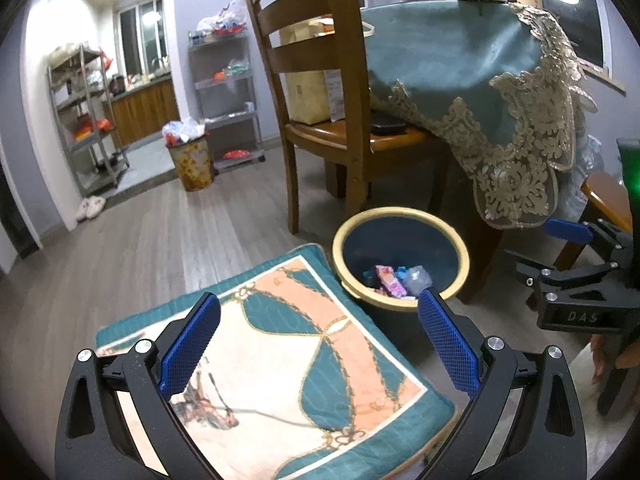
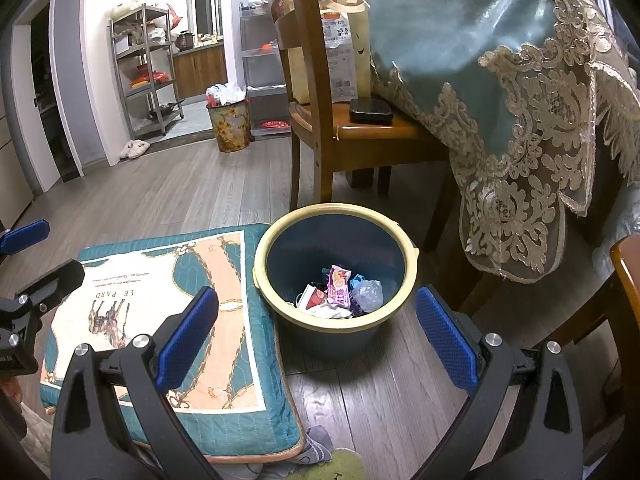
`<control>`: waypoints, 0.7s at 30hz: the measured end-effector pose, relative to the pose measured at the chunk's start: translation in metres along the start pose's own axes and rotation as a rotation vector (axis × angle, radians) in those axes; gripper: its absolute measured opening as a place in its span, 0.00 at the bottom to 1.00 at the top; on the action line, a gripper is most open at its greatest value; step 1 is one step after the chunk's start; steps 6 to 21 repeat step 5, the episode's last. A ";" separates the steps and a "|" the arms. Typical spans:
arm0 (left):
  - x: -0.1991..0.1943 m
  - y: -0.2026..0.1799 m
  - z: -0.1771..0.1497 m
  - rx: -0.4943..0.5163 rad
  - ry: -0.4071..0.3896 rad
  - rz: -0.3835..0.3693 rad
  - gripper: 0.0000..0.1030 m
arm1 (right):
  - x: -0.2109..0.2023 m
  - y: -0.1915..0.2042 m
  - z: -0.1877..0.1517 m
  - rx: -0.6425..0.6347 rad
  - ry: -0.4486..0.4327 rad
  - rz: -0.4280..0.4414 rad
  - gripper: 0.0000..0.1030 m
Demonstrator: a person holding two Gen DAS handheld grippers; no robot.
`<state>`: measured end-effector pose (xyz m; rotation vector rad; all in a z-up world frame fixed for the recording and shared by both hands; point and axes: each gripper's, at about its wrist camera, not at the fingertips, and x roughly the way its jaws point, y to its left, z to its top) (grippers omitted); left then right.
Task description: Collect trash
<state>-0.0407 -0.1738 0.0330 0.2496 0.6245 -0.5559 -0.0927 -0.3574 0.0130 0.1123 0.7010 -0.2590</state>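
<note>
Left gripper point(image 1: 320, 344) gapes empty over a patterned cushion point(image 1: 280, 360), beside the wrapper-filled bin point(image 1: 400, 254)

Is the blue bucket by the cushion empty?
No, the blue bucket holds crumpled wrappers at its bottom.

black tongs point(image 1: 320, 338), blue textured pads point(image 1: 191, 346)

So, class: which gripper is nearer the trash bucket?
Right. The right gripper frames the bucket directly; the left gripper hangs over the cushion beside it.
</note>
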 end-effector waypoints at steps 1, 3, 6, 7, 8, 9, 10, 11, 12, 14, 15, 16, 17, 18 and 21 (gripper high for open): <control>0.001 0.001 0.000 -0.008 0.005 -0.003 0.95 | 0.001 0.000 0.000 0.000 0.002 0.000 0.94; 0.001 0.002 0.001 -0.012 0.003 -0.002 0.95 | 0.001 0.001 0.000 0.000 0.005 -0.002 0.94; 0.001 0.002 0.000 -0.011 0.002 0.003 0.95 | 0.002 0.001 0.000 0.001 0.008 -0.002 0.94; 0.001 0.002 0.000 -0.011 0.002 0.003 0.95 | 0.002 0.001 0.000 0.001 0.008 -0.002 0.94; 0.001 0.002 0.000 -0.011 0.002 0.003 0.95 | 0.002 0.001 0.000 0.001 0.008 -0.002 0.94; 0.001 0.002 0.000 -0.011 0.002 0.003 0.95 | 0.002 0.001 0.000 0.001 0.008 -0.002 0.94; 0.001 0.002 0.000 -0.011 0.002 0.003 0.95 | 0.002 0.001 0.000 0.001 0.008 -0.002 0.94; 0.001 0.002 0.000 -0.011 0.002 0.003 0.95 | 0.002 0.001 0.000 0.001 0.008 -0.002 0.94; 0.001 0.002 0.000 -0.011 0.002 0.003 0.95 | 0.002 0.001 0.000 0.001 0.008 -0.002 0.94; 0.001 0.002 0.000 -0.011 0.002 0.003 0.95 | 0.002 0.001 0.000 0.001 0.008 -0.002 0.94; 0.001 0.002 0.000 -0.011 0.002 0.003 0.95 | 0.002 0.001 0.000 0.001 0.008 -0.002 0.94; 0.001 0.002 0.000 -0.011 0.002 0.003 0.95 | 0.002 0.001 0.000 0.001 0.008 -0.002 0.94; 0.001 0.002 0.000 -0.011 0.002 0.003 0.95 | 0.002 0.001 0.000 0.001 0.008 -0.002 0.94; 0.001 0.002 0.000 -0.011 0.002 0.003 0.95 | 0.002 0.001 0.000 0.001 0.008 -0.002 0.94; 0.001 0.002 0.000 -0.011 0.002 0.003 0.95 | 0.002 0.001 0.000 0.001 0.008 -0.002 0.94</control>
